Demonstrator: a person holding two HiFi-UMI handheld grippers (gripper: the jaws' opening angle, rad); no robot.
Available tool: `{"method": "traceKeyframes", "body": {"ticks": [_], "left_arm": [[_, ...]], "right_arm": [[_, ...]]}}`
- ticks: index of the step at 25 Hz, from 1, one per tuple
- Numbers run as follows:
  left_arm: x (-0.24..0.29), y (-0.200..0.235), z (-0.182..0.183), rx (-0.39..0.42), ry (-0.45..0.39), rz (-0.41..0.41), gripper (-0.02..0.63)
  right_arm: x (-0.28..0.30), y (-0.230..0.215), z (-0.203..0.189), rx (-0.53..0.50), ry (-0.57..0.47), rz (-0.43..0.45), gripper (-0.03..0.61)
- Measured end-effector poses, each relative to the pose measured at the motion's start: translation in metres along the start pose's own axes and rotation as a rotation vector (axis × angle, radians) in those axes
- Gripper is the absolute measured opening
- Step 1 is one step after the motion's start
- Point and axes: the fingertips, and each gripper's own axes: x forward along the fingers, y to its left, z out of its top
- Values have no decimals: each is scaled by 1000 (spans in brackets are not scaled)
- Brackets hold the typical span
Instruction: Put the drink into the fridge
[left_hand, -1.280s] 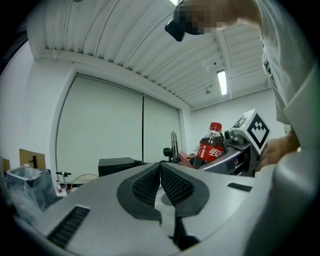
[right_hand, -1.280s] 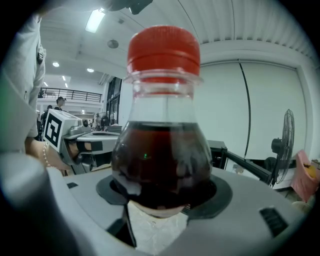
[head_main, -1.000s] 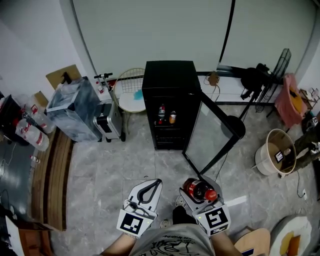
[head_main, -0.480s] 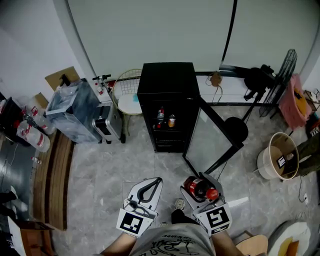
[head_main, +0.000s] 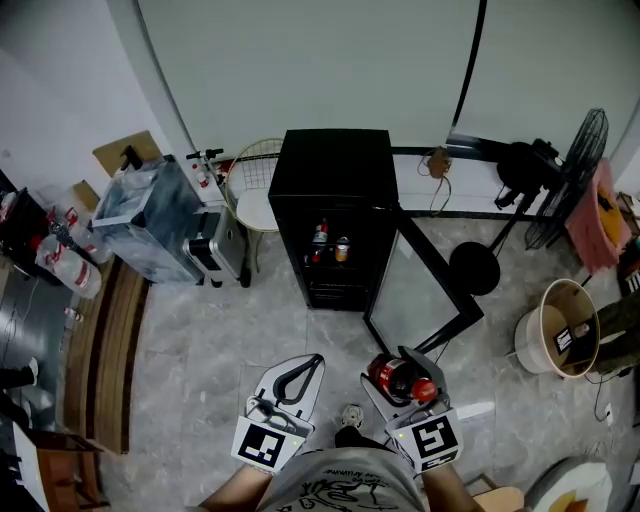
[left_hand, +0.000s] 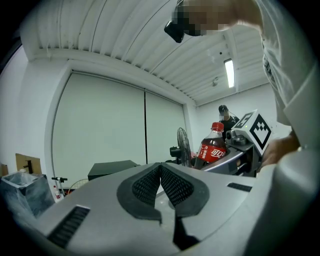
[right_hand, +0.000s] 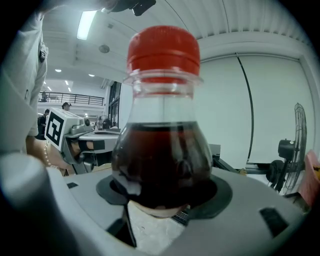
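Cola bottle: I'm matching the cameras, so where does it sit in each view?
Head view: cola bottle low, right of centre, in the right tongs.
Left gripper view: cola bottle right of centre, upright.
Right gripper view: cola bottle fills the centre.
Shared landmark: the standing fan.

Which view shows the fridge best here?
The head view: the whole fridge, its door open, drinks on a shelf inside. The left gripper view catches only its dark top beyond the tongs. In the right gripper view the held bottle blocks most of it.
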Motion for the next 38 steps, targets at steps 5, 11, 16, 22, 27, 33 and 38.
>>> {"method": "traceKeyframes", "body": {"ticks": [5,11,16,22,27,33,38], "left_arm": [[15,1,-1,-5,1,15,21],[26,7,-4,-10,8,21,21],[32,23,-4,-18,6,30,21],[47,48,0,-6,-18,31,21],[61,79,7,-9,-32,30,20],[84,118,9,-12,-48,19,21],[109,150,7,-15,-53,1,21]], "right_arm": [[7,-15,-2,-6,9,11,308],[15,-24,-1,-12,3,21,308],[30,-29,4,-14,11,17,308],[57,-39,10,-30,10,10,308],[87,-45,25,-45,8,14,308],[127,-53,40,-50,26,7,308],[162,-65,50,-57,44,2,308]]}}
